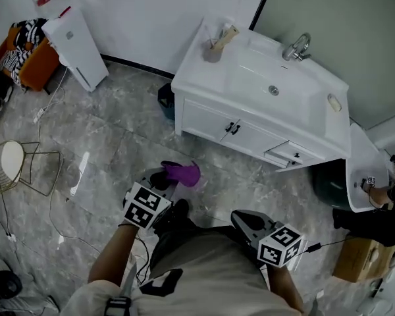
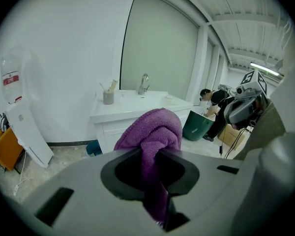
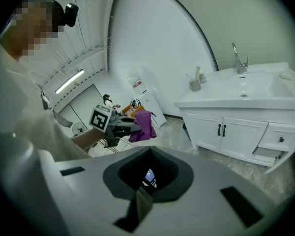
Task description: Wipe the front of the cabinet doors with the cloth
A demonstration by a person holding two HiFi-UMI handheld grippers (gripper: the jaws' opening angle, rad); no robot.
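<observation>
A purple cloth [image 1: 184,173] hangs bunched from my left gripper [image 1: 172,174], which is shut on it above the grey marble floor. In the left gripper view the cloth [image 2: 153,135] fills the middle, pinched between the jaws of the left gripper [image 2: 160,203]. The white vanity cabinet's two doors [image 1: 230,129] with dark handles stand a short way ahead, also seen as doors [image 3: 220,131] in the right gripper view. My right gripper [image 1: 243,220] is held low near my body, shut and holding nothing, and shows as the right gripper [image 3: 144,200] with its jaws together.
A basin with a faucet [image 1: 296,47] and a cup of brushes [image 1: 214,49] tops the cabinet. A drawer [image 1: 286,155] at its right stands partly open. A dark bin [image 1: 329,184] and another person [image 1: 382,206] are at the right. A white panel [image 1: 76,43] leans at the left wall, near a wire stool [image 1: 13,166].
</observation>
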